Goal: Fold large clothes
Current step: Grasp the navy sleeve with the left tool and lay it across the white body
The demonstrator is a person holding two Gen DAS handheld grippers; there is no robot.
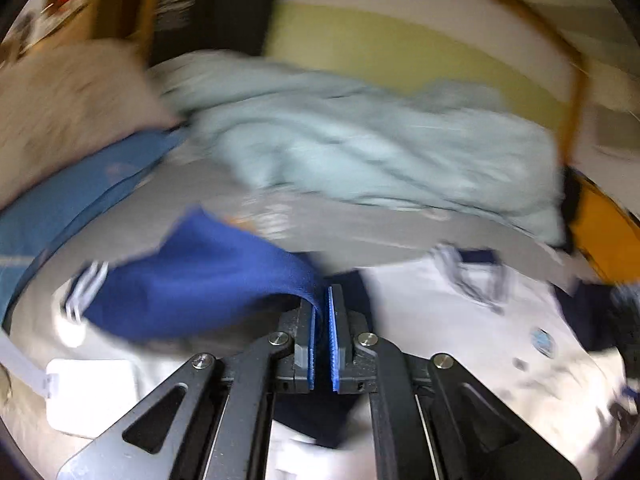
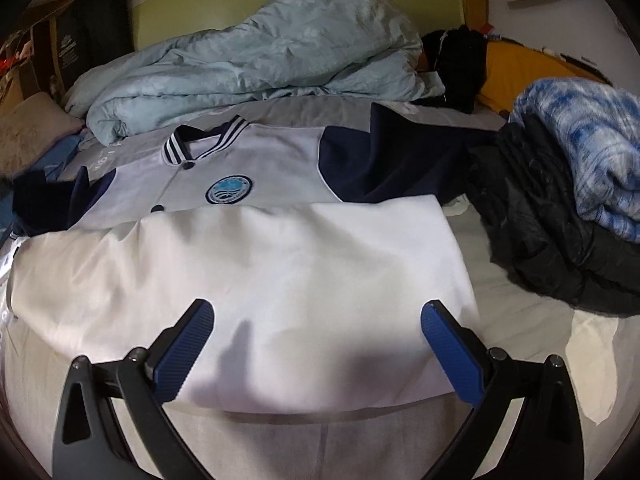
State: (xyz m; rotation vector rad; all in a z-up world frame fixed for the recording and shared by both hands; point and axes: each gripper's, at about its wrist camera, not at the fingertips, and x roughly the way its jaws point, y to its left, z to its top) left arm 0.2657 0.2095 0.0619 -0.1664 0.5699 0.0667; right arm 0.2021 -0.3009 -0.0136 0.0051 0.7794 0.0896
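Note:
A white varsity jacket (image 2: 256, 168) with navy sleeves, a striped collar and a round blue badge lies flat on the bed. Its white lower half (image 2: 248, 288) is folded up over the body. My right gripper (image 2: 316, 320) is open and empty, just above that folded part. My left gripper (image 1: 322, 312) is shut on the jacket's navy sleeve (image 1: 200, 280), which has a striped cuff and hangs lifted to the left. The jacket's collar (image 1: 468, 272) and badge (image 1: 542, 340) show blurred to the right in the left wrist view.
A crumpled pale blue duvet (image 2: 256, 60) lies behind the jacket against a green headboard (image 2: 168, 16). A pile of black padded clothing (image 2: 552, 232) topped by a blue-white knit (image 2: 588, 140) sits at the right. A beige cushion (image 2: 28, 128) is at the left.

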